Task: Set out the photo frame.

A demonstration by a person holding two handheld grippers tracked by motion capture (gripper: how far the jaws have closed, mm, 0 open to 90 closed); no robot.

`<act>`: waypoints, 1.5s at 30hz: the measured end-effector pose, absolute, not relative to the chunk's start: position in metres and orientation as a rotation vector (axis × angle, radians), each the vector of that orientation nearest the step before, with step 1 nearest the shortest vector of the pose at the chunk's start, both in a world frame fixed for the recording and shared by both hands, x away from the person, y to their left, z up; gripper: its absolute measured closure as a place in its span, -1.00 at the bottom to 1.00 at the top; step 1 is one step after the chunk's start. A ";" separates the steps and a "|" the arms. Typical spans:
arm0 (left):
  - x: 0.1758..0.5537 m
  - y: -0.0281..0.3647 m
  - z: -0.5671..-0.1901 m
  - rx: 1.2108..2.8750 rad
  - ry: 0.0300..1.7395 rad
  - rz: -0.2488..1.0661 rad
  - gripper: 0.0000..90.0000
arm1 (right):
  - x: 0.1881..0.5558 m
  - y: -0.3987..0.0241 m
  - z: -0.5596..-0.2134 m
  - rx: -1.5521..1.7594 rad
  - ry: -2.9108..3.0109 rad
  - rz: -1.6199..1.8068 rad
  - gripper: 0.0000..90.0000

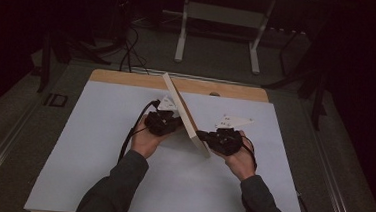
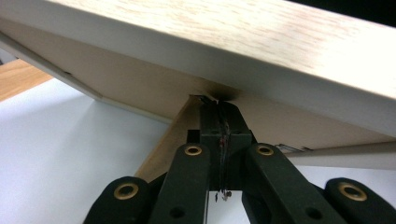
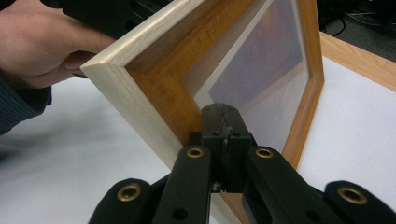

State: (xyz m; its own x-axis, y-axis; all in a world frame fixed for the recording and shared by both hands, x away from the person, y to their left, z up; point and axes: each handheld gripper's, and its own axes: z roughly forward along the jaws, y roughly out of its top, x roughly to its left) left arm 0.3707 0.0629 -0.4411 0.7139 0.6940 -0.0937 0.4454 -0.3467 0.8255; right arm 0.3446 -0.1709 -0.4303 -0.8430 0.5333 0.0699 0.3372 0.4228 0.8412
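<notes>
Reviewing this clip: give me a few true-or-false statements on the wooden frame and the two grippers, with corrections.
1. The wooden frame lies flat on the white mat. False: it stands tilted on edge.
2. The left gripper has its jaws shut, tips at the frame's back. True.
3. The right gripper points at the frame's glazed front. True.
4. Both grippers sit on the same side of the frame. False: one on each side.
5. The mat lies on a wooden table. True.

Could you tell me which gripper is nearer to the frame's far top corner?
Left. The left gripper sits behind the frame, around mid-length; the right gripper sits at its near lower end.
</notes>
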 end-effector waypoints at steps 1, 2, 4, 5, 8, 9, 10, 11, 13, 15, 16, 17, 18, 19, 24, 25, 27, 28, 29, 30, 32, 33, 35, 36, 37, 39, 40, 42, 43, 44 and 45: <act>0.370 0.063 -0.442 2.001 0.868 0.339 1.00 | 0.344 -0.171 -0.430 0.766 2.469 1.386 1.00; 0.369 0.062 -0.442 2.002 0.866 0.340 1.00 | 0.344 -0.171 -0.430 0.765 2.470 1.385 1.00; 0.367 0.061 -0.443 2.003 0.862 0.337 1.00 | 0.344 -0.171 -0.430 0.763 2.474 1.387 1.00; 0.367 0.061 -0.443 2.004 0.856 0.338 1.00 | 0.344 -0.171 -0.430 0.758 2.477 1.386 1.00; 0.364 0.060 -0.445 2.006 0.846 0.332 1.00 | 0.343 -0.170 -0.430 0.749 2.480 1.385 1.00; 0.362 0.060 -0.445 2.006 0.841 0.332 1.00 | 0.343 -0.170 -0.430 0.749 2.480 1.387 1.00; 0.361 0.060 -0.445 2.007 0.838 0.330 1.00 | 0.342 -0.170 -0.430 0.748 2.483 1.387 1.00; 0.361 0.059 -0.445 2.006 0.837 0.326 1.00 | 0.342 -0.170 -0.430 0.749 2.484 1.386 1.00; 0.359 0.060 -0.446 2.003 0.831 0.313 1.00 | 0.342 -0.169 -0.430 0.747 2.486 1.385 1.00; 0.356 0.060 -0.448 1.987 0.833 0.306 1.00 | 0.342 -0.169 -0.430 0.742 2.488 1.383 1.00; 0.355 0.060 -0.449 1.981 0.828 0.293 1.00 | 0.341 -0.168 -0.430 0.742 2.489 1.383 1.00; 0.355 0.060 -0.450 1.982 0.825 0.294 1.00 | 0.341 -0.168 -0.430 0.743 2.491 1.382 1.00; 0.355 0.059 -0.450 1.982 0.823 0.296 1.00 | 0.341 -0.167 -0.430 0.742 2.492 1.381 1.00; 0.355 0.059 -0.450 1.982 0.823 0.294 1.00 | 0.341 -0.167 -0.429 0.742 2.492 1.378 1.00; 0.357 0.061 -0.450 1.985 0.810 0.274 1.00 | 0.342 -0.167 -0.429 0.738 2.494 1.377 1.00; 0.358 0.061 -0.450 1.985 0.810 0.269 1.00 | 0.342 -0.167 -0.429 0.738 2.496 1.376 1.00; 0.359 0.062 -0.449 1.995 0.801 0.267 1.00 | 0.342 -0.167 -0.429 0.740 2.495 1.379 1.00; 0.359 0.062 -0.448 2.001 0.799 0.271 1.00 | 0.342 -0.166 -0.429 0.738 2.495 1.381 1.00; 0.360 0.062 -0.448 2.004 0.801 0.275 1.00 | 0.342 -0.166 -0.429 0.736 2.496 1.383 1.00; 0.361 0.062 -0.447 2.006 0.802 0.278 1.00 | 0.342 -0.166 -0.429 0.735 2.500 1.383 1.00; 0.362 0.063 -0.446 2.005 0.809 0.283 1.00 | 0.341 -0.164 -0.429 0.724 2.509 1.382 1.00; 0.363 0.064 -0.446 2.008 0.808 0.285 1.00 | 0.341 -0.162 -0.429 0.713 2.515 1.380 1.00; 0.365 0.065 -0.446 2.003 0.814 0.281 1.00 | 0.340 -0.160 -0.429 0.699 2.524 1.379 1.00; 0.365 0.065 -0.446 2.001 0.815 0.280 1.00 | 0.340 -0.158 -0.429 0.700 2.526 1.381 1.00; 0.366 0.066 -0.446 2.001 0.815 0.277 1.00 | 0.340 -0.157 -0.430 0.695 2.530 1.383 1.00; 0.367 0.067 -0.446 2.001 0.816 0.269 1.00 | 0.341 -0.154 -0.431 0.695 2.531 1.389 1.00; 0.368 0.068 -0.447 2.001 0.815 0.266 1.00 | 0.341 -0.154 -0.431 0.694 2.533 1.388 1.00; 0.369 0.070 -0.447 1.999 0.817 0.250 1.00 | 0.341 -0.152 -0.431 0.698 2.534 1.389 1.00; 0.369 0.070 -0.447 1.996 0.818 0.241 1.00 | 0.341 -0.152 -0.431 0.695 2.535 1.389 1.00; 0.370 0.071 -0.447 1.997 0.818 0.235 1.00 | 0.341 -0.151 -0.431 0.695 2.536 1.390 1.00; 0.370 0.072 -0.447 1.996 0.818 0.231 1.00 | 0.341 -0.151 -0.431 0.693 2.534 1.390 1.00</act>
State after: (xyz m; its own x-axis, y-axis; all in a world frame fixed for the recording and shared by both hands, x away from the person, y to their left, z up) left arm 0.3699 0.0716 -0.4472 0.7599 0.6304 -0.1582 0.4542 -0.3410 0.8230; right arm 0.3408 -0.1505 -0.4311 -0.8777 0.4735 0.0733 0.3163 0.4576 0.8310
